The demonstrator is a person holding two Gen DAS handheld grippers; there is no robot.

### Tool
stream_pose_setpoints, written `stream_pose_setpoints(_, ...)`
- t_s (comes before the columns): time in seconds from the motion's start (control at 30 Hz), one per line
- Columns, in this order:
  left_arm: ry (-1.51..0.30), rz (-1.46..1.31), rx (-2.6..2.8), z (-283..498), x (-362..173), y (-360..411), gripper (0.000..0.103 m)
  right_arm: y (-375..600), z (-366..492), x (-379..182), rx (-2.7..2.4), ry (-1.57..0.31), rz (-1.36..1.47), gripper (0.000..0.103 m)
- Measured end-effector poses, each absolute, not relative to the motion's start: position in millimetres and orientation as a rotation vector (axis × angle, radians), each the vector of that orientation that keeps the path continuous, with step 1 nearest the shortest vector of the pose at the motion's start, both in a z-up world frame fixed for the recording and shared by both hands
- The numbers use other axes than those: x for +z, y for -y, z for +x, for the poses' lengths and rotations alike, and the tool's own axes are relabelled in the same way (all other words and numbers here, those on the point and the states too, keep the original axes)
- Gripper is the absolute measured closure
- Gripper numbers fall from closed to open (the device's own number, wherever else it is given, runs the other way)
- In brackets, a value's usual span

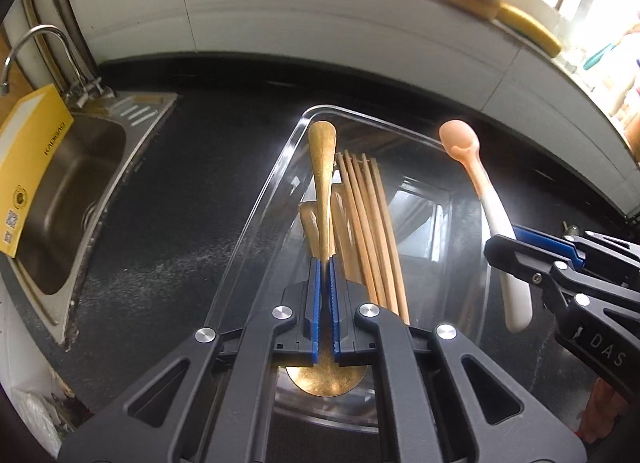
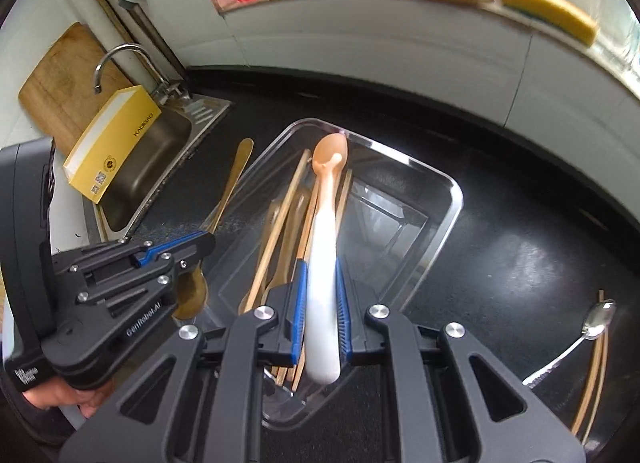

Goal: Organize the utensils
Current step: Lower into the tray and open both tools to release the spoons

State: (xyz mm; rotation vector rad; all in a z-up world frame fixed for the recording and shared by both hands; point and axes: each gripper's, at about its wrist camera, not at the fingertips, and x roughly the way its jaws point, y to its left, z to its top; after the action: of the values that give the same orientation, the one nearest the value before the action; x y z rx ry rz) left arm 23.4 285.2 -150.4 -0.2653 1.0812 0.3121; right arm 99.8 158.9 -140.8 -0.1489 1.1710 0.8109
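Fingers on my left gripper (image 1: 325,263) pinch the gold spoon (image 1: 322,167); my right gripper (image 2: 322,267) clamps the pink-and-white spoon (image 2: 324,263). Both hang over the clear tray (image 2: 448,231) of chopsticks (image 1: 370,231) near the tabletop's back edge.

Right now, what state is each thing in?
Left gripper: shut on gold spoon.
Right gripper: shut on baby spoon.
Clear tray: holds chopsticks.
Silver spoon: lying on counter.
Sink: no water seen.
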Motion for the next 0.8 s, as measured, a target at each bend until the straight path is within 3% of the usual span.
stream_pose_setpoints(0.6, -1.153, -0.304, 0.282, 61.9, -190.1, -299.0, 0.099, -182.4, 146.1, -191.3, 0.833, -1.323, -0.079, 0.088)
stream_pose_setpoints(0.67, -1.147, -0.316, 0.278, 62.1, -190.5, -301.8, 0.098, -178.9, 151.1, -187.9, 0.813, -1.311, -0.068, 0.081)
stream_pose_setpoints(0.7, -1.146, -0.315, 0.291, 61.3, -188.9, -302.3, 0.097, -173.2, 153.4, -180.5, 0.802, -1.276, -0.056, 0.059)
stream_pose_setpoints(0.73, -1.144, -0.313, 0.293, 60.9, -186.9, -303.3, 0.097, -167.3, 155.2, -174.4, 0.797, -1.249, -0.047, 0.044)
stream_pose_setpoints(0.77, -1.136, -0.313, 0.290, 59.5, -183.5, -303.4, 0.097, -159.0, 157.7, -164.9, 0.780, -1.213, -0.036, 0.044)
stream_pose_setpoints(0.8, -1.123, -0.313, 0.296, 56.3, -177.8, -304.4, 0.084, -150.1, 160.7, -156.6, 0.768, -1.193, -0.025, 0.044)
